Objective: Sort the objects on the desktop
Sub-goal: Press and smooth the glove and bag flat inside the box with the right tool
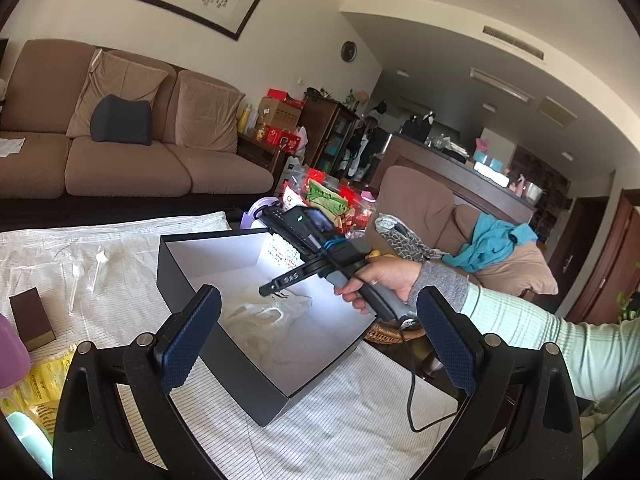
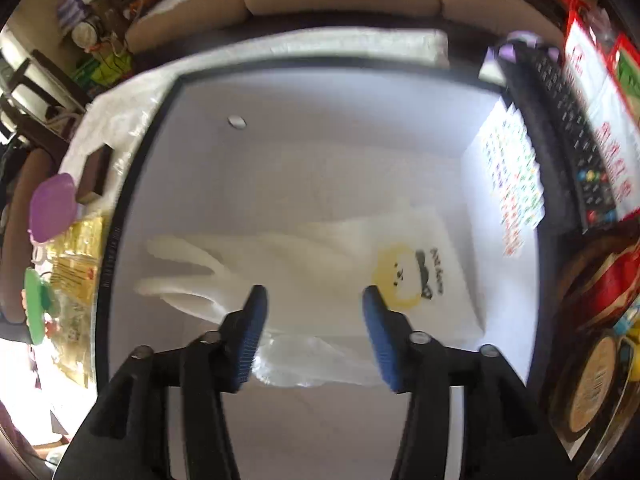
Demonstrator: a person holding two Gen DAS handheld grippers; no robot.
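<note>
**Reader:** Where is the thing being sorted?

**Describer:** A thin white plastic carrier bag printed with a yellow cartoon face (image 2: 360,276) lies flat on the white floor of a large open box with dark walls (image 1: 176,276). The box sits on a counter covered by a white ribbed cloth (image 1: 360,420). A sheet of coloured stickers (image 2: 512,184) leans against the box's inner wall.

**Reader:** And the tools?

**Describer:** The right tool (image 2: 314,336) points steeply down over the bag, its blue padded fingers (image 2: 252,336) spread wide with nothing gripped; the bag appears released. The left tool (image 1: 316,344) hangs level near the box's front wall, fingers wide apart and empty.

**Reader:** What would doing this step well involve?

**Describer:** Probably lifting the right tool straight out, so the loose bag handles do not snag. Unsorted items wait left of the box: a small brown block (image 1: 32,318) and a yellow packet (image 1: 44,388).
</note>
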